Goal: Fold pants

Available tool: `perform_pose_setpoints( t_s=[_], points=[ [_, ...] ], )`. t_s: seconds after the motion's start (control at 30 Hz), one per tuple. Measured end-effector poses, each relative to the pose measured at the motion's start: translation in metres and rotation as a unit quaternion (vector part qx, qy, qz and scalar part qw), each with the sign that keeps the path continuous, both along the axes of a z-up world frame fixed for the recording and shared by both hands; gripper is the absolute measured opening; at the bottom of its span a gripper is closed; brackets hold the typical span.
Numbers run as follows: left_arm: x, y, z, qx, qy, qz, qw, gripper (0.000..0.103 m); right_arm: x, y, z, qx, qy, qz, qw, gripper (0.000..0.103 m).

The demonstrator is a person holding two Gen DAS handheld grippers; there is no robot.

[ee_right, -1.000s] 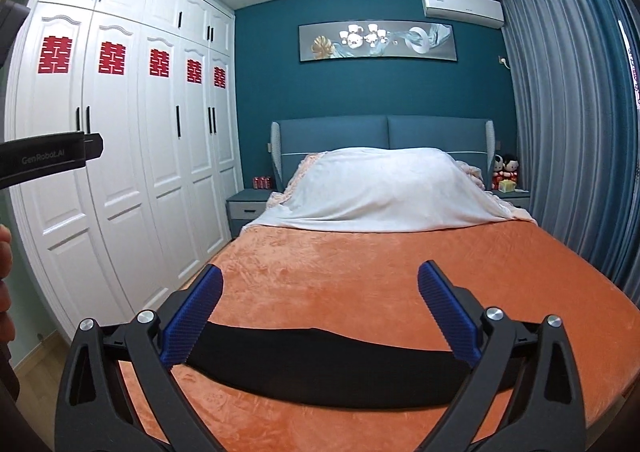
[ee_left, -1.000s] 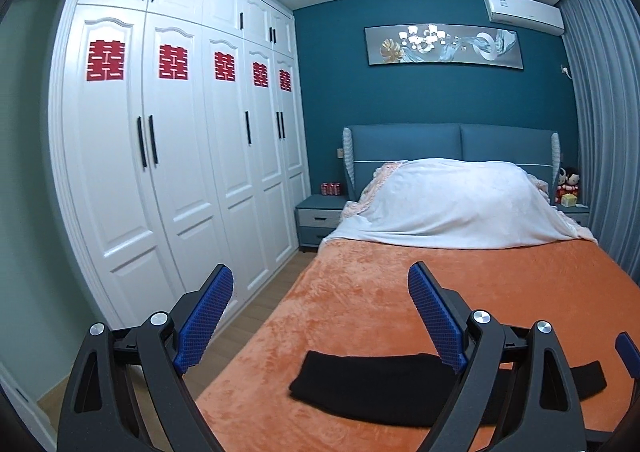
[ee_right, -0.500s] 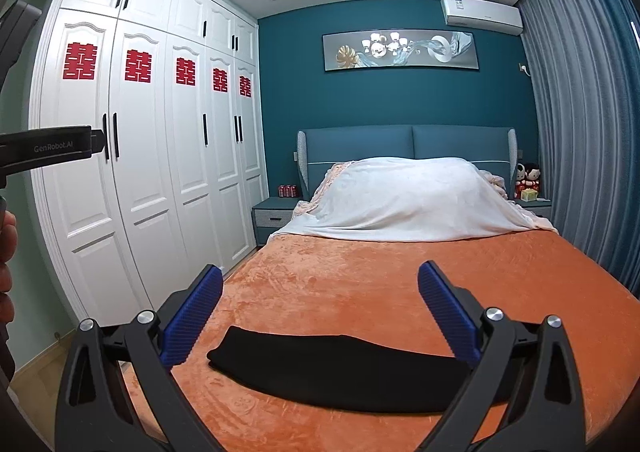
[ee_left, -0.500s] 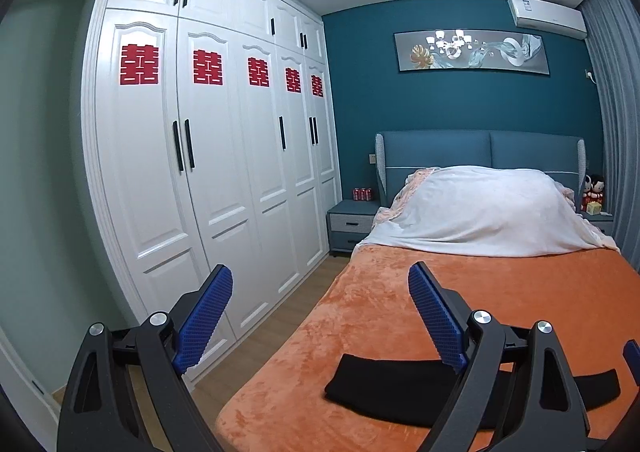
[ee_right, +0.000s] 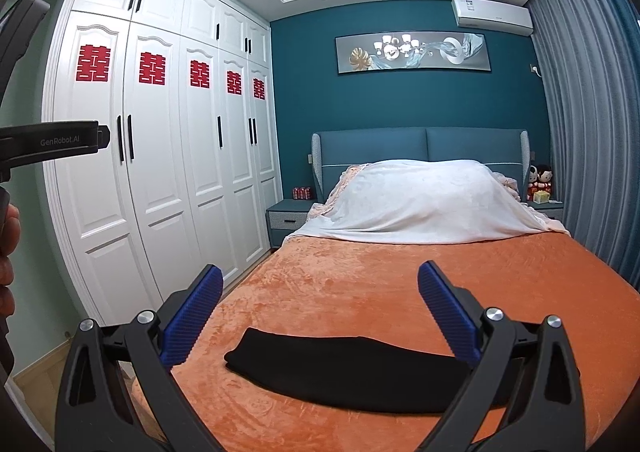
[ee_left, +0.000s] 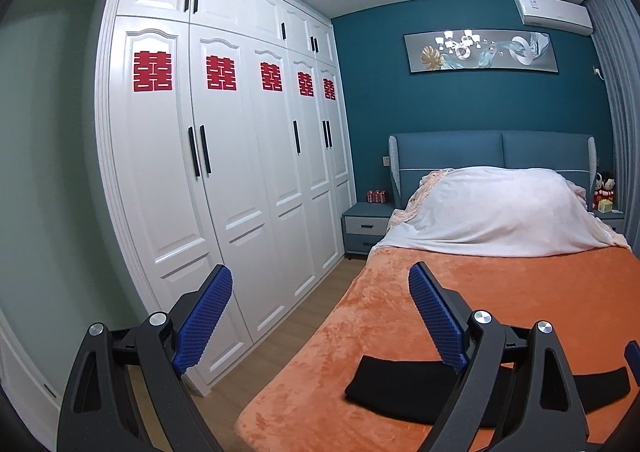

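Black pants (ee_right: pixel 344 372), folded into a long flat strip, lie across the near end of the orange blanket (ee_right: pixel 360 284) on the bed. In the left wrist view the pants (ee_left: pixel 400 388) sit low right, partly behind the right finger. My left gripper (ee_left: pixel 320 292) is open, held above the bed's left edge and the floor, nothing between its blue pads. My right gripper (ee_right: pixel 320 288) is open too, raised above and short of the pants, not touching them. The left device's body (ee_right: pixel 48 142) and a hand (ee_right: pixel 8 236) show at the right wrist view's left edge.
A white wardrobe (ee_left: pixel 224 172) with red paper cutouts lines the left wall, a strip of wood floor (ee_left: pixel 320 292) between it and the bed. A white cover (ee_right: pixel 420 204) is heaped at the headboard. Nightstands (ee_right: pixel 288 216) flank the bed; grey curtains (ee_right: pixel 592 132) hang right.
Both grippers have drawn back and to the left from the pants, which now look smaller and further right in each view. The pants lie unmoved. Both grippers stay open.
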State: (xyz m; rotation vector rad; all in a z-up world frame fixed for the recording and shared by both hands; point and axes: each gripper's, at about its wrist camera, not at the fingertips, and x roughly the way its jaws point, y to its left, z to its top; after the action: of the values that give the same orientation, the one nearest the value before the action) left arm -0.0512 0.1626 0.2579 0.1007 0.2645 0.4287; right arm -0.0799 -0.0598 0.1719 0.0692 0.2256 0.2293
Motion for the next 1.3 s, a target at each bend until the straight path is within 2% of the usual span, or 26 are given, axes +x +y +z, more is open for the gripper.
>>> perform_pose_setpoints(
  t_s=[0.7, 1.3],
  points=[
    [-0.025, -0.005, 0.018, 0.018, -0.034, 0.001, 0.9993, 0.088, -0.003, 0.004, 0.003, 0.008, -0.005, 0.007, 1.0, 0.096],
    [-0.038, -0.002, 0.017, 0.032, -0.056, 0.026, 0.9976, 0.088, -0.004, 0.022, 0.005, 0.003, -0.01, 0.015, 1.0, 0.096]
  ],
)
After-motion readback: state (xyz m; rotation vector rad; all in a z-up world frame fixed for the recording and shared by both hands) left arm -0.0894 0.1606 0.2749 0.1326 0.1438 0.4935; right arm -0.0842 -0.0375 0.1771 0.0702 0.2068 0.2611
